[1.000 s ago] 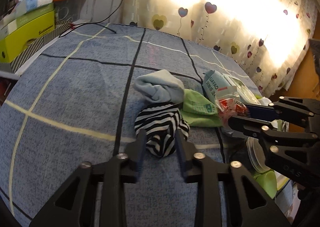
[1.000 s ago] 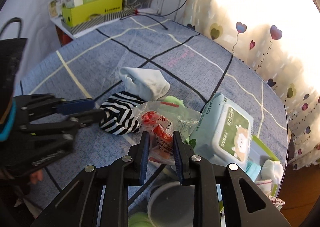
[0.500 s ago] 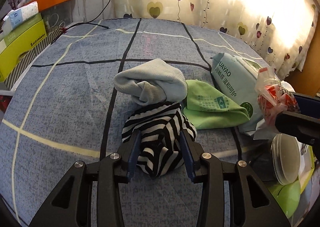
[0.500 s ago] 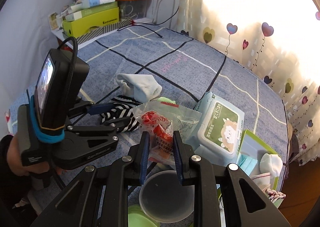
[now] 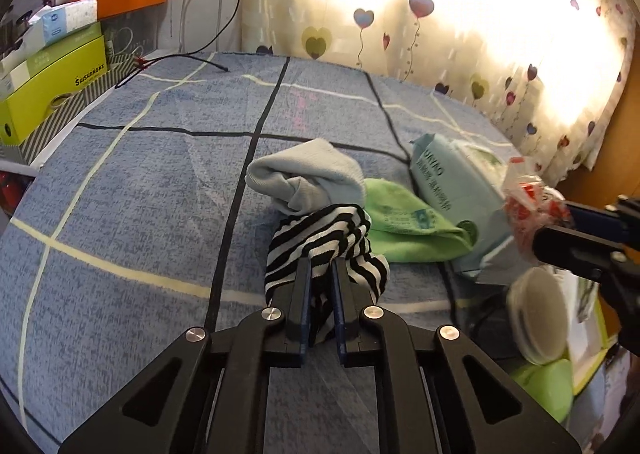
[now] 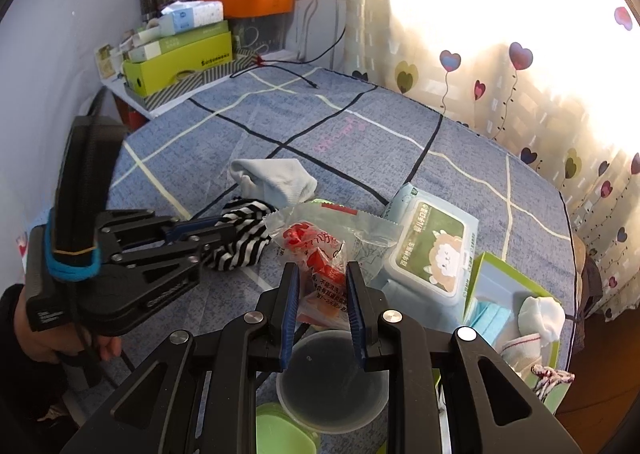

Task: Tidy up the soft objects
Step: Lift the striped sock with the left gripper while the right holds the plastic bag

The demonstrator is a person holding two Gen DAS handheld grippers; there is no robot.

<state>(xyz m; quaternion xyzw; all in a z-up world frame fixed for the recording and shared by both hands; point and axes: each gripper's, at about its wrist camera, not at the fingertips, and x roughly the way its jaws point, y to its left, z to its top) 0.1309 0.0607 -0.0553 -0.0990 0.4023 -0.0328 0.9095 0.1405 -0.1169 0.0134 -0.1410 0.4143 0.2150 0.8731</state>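
Left hand-held gripper is clamped tight on the striped sock, jaws nearly together with the fabric bunched between them and spilling out both sides. The sock sits near the middle of the bed, its length running roughly away from the camera toward the pale blue sock, which it touches at the far end. That pale sock lies crosswise, long axis left to right. Just right of both lies the green cloth, and past it the wipes pack, angled toward the bed's right edge.

Right hand-held gripper grips the snack packet, jaws pressed on its lower part, the crinkled top fanning out above; it is lifted over a clear round lid.

Room to move: the bed's left and far stretches are bare blue fabric, wide open out to the yellow-green box past the left edge. The right edge is crowded, with a green tray holding small white and blue items, close against the curtain.
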